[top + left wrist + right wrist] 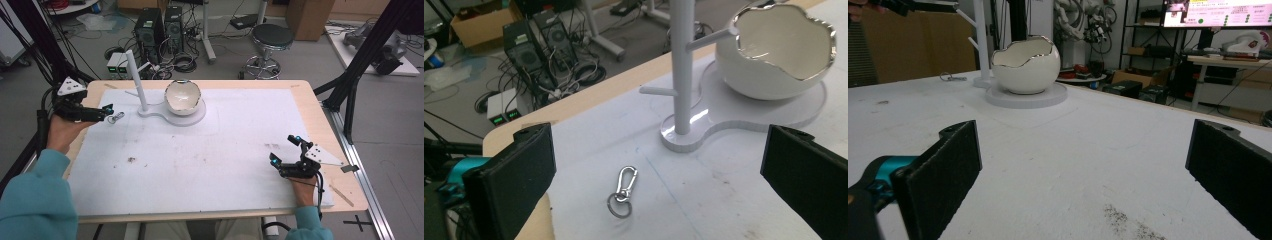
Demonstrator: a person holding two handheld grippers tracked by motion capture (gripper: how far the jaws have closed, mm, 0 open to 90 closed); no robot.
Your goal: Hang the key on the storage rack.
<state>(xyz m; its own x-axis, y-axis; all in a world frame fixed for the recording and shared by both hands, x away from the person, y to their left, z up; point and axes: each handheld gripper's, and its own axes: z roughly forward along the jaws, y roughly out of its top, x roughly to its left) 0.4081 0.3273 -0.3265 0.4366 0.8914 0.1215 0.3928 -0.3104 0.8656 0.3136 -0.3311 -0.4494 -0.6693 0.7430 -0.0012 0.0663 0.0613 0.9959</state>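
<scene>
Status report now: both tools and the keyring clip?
Left tool open, just short of keyring clip. Right tool open, idle. Clip flat on mat, nothing blocking.

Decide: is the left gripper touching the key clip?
Apart. The left gripper view shows the key clip lying on the mat between open jaws of the left gripper, bare mat either side.

A robotics lab: behind the bench (320, 107) stand PC towers (159, 27) amid tangled cables (180, 62), beside a stool (270, 42); robot arms (1083, 20) and a monitor (1218, 12) stand farther back.
</scene>
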